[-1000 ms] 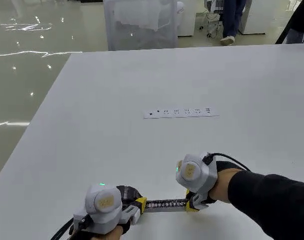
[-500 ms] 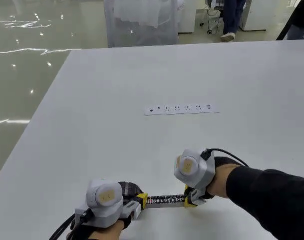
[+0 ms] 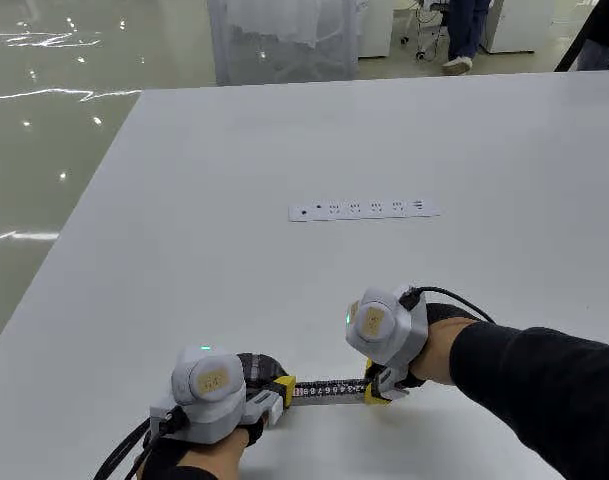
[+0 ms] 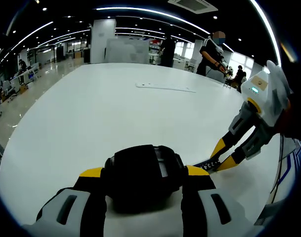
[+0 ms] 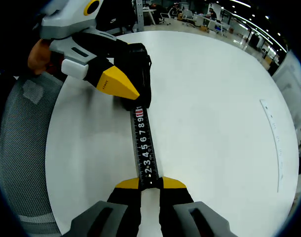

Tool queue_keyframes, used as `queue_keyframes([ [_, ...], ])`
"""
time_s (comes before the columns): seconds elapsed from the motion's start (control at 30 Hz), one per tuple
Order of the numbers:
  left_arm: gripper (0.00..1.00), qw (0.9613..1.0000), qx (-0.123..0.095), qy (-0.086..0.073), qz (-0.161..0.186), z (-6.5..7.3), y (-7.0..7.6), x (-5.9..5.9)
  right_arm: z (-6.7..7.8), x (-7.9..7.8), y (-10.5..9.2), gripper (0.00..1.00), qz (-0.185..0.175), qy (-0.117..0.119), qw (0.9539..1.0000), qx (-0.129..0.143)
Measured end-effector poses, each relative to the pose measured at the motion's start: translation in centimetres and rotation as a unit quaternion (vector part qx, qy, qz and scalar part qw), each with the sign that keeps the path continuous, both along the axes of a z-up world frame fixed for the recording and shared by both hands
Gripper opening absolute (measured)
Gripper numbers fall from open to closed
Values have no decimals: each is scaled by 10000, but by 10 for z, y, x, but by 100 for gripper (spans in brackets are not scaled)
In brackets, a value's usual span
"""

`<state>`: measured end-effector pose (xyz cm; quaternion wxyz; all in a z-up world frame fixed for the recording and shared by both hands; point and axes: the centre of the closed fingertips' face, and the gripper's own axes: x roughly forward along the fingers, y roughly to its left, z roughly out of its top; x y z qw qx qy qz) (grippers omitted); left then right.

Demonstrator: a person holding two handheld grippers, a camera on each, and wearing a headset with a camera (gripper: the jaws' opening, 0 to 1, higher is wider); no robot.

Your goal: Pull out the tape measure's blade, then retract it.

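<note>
The black tape measure case [image 4: 144,175] sits between my left gripper's [image 4: 145,174] yellow-tipped fingers, which are shut on it. In the head view the case [image 3: 261,371] lies near the table's front edge, partly hidden by the left gripper [image 3: 274,392]. A short length of numbered blade [image 5: 143,154] runs from the case [image 5: 136,74] to my right gripper [image 5: 150,183], which is shut on the blade's end. The blade [image 3: 328,388] spans the small gap between the two grippers, and the right gripper [image 3: 376,391] stands to the right of the case.
A white power strip [image 3: 363,210] lies flat in the middle of the white table [image 3: 234,200]. A translucent bin [image 3: 282,38] stands beyond the far edge. A person [image 4: 211,54] stands far off beyond the table. Cables trail from both grippers.
The gap between the grippers has shrunk: the right gripper has come left toward the case, and less blade shows. The head camera has tilted a little.
</note>
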<state>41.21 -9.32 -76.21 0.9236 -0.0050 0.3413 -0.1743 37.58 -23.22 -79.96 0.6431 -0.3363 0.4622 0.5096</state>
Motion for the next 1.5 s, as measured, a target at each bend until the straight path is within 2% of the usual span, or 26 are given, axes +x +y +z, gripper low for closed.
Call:
queue_keyframes([
  [0.53,56,10000,5,8,14,0,-1,1,1,2,8,9,22,1,10000,82],
  [1.07,56,10000,-11,26,19,-1,0,1,1,2,15,9,-155,78,9998,67],
  [1.13,56,10000,-15,30,21,-1,0,1,1,3,16,9,-280,129,9995,69],
  [1.5,57,10000,-29,35,15,-1,-1,0,1,2,21,9,-96,31,9999,99],
])
